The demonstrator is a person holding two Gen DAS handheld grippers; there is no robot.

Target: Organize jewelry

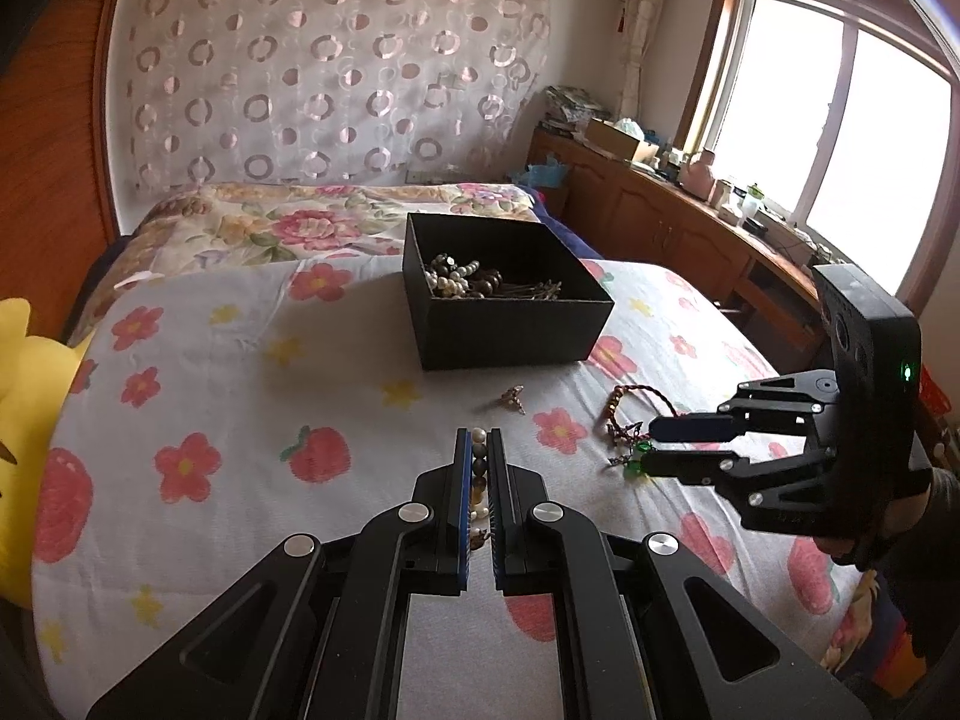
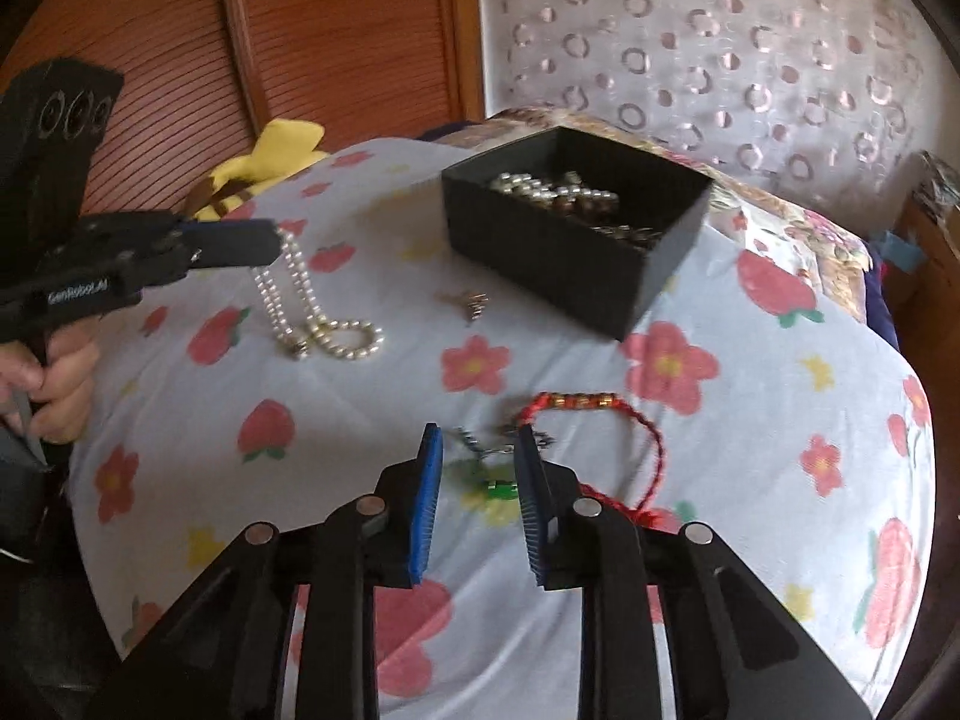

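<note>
Gripping a pearl necklace point(image 2: 300, 300), left gripper point(image 1: 479, 441), right gripper point(image 2: 478, 450) jaws released, flowered bedsheet point(image 1: 240, 360) (bedroom).

The left wrist view looks forward along its fingers, low and close over the bed point(image 1: 198, 360), facing the curtained headboard wall with the window to its right. The right wrist view sits just as near, looking across the bed toward the wooden wardrobe point(image 2: 336, 30). Both share the black box point(image 1: 510, 324) point(image 2: 558, 240) and the flowered sheet around it.
</note>
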